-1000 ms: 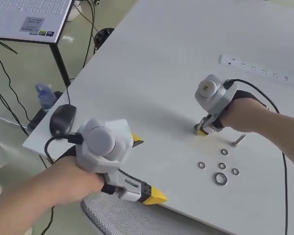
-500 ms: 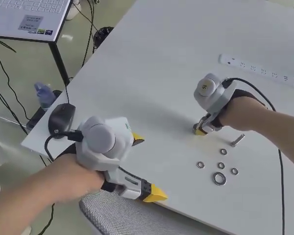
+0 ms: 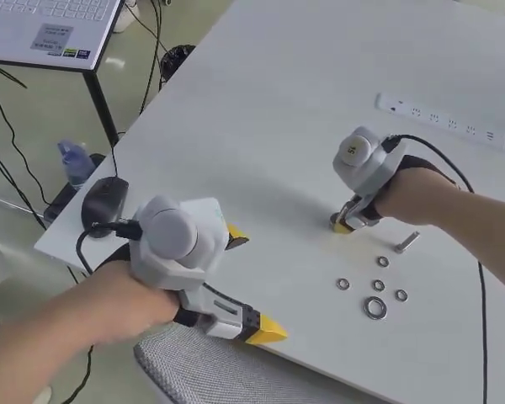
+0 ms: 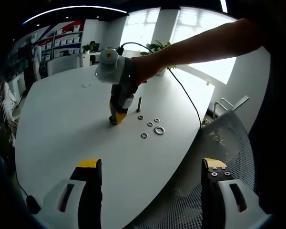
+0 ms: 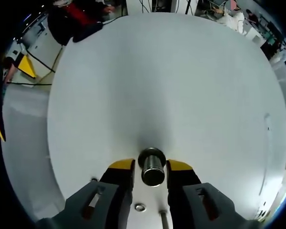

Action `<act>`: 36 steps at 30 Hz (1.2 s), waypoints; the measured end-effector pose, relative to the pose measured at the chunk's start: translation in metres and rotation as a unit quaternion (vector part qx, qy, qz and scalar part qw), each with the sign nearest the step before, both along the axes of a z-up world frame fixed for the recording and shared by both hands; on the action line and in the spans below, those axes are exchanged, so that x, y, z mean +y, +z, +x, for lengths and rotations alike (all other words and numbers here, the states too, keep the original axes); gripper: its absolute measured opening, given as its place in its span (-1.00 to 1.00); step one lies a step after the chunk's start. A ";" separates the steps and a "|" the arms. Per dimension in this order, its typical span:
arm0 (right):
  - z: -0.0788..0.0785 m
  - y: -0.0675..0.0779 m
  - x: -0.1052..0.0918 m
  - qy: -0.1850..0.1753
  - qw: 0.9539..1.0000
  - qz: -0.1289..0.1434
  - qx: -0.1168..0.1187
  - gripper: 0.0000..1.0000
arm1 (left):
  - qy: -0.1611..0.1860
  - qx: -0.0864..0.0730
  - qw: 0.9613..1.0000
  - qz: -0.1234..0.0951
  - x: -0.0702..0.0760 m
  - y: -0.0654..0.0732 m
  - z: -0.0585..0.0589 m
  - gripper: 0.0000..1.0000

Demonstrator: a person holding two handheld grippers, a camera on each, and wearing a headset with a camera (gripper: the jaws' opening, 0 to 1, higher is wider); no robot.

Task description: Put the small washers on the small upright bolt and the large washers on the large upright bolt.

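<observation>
Hardly anything has moved in the last second. Your right gripper (image 3: 345,224) stays tip-down on the table (image 3: 278,109), and your left gripper (image 3: 251,284) hangs where it was. The right gripper's jaws stand narrow, pinching the large bolt (image 5: 152,167) between their yellow tips. Just beside that gripper, on your side, the small bolt (image 3: 406,242) lies flat, with four small washers (image 3: 378,285) and one large washer (image 3: 375,308) spread apart from one another. Ahead of the right gripper the white top runs bare to the power strip (image 3: 442,122). Your left gripper is spread wide at the near table edge, with one jaw out over the mesh chair (image 4: 224,143). The round sticker on the right gripper's knob and the labels on the laptop (image 3: 42,25) are too small to read.
</observation>
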State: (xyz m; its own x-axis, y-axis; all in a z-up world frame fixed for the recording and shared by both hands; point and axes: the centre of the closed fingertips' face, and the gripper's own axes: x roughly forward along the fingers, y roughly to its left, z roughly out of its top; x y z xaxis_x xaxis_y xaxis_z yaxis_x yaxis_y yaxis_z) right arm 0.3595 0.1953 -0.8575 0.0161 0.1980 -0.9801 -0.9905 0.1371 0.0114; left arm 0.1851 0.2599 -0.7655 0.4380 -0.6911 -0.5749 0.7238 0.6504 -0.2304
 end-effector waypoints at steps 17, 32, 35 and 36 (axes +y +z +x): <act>0.001 0.006 0.000 0.010 1.000 -0.002 -0.001 -0.25 | -0.002 -0.010 1.000 0.003 0.001 0.003 0.000 0.72; 0.002 0.037 -0.002 0.025 0.999 0.006 -0.022 -0.27 | 0.001 -0.011 1.000 0.007 -0.001 0.007 -0.002 0.72; 0.007 0.042 -0.004 0.022 0.999 0.010 -0.024 -0.27 | -0.001 -0.010 1.000 0.008 -0.002 0.008 -0.004 0.72; 0.006 0.043 -0.004 0.021 0.999 0.010 -0.023 -0.27 | 0.000 -0.011 1.000 0.007 -0.002 0.009 -0.004 0.72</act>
